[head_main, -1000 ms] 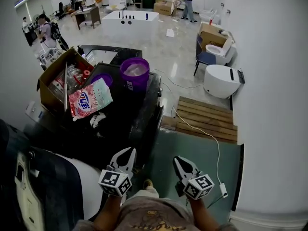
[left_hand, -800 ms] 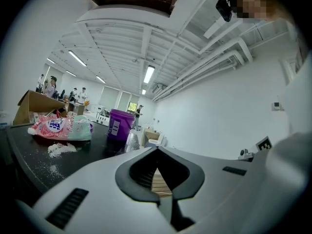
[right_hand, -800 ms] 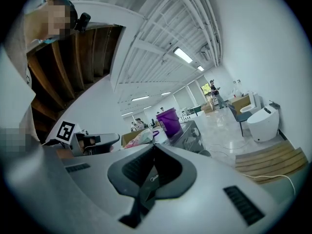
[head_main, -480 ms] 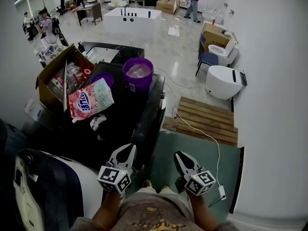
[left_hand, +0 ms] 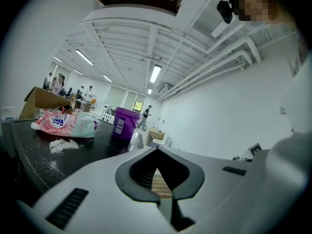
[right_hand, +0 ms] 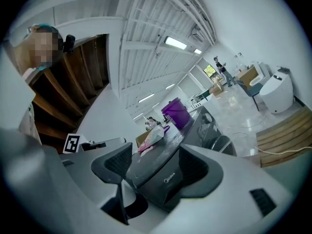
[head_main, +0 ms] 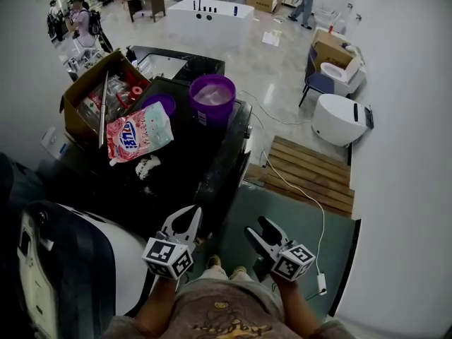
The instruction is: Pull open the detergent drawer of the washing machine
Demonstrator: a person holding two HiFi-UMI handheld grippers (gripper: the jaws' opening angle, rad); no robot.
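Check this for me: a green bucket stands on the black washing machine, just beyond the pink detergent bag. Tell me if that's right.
Not quite: the bucket is purple, not green, as the head view shows. It does stand on the black washing machine, just beyond the pink detergent bag.

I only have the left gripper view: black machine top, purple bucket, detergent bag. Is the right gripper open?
Observer: Yes. The right gripper has just been opening its jaws, and nothing is gripped between them.
Operator: What is it aimed at?
Observer: The upper front corner of the washing machine, by the brand logo.
Operator: Is it touching yet?
Observer: It looks not. In the head view it hovers over the green mat, with a gap to the washing machine.
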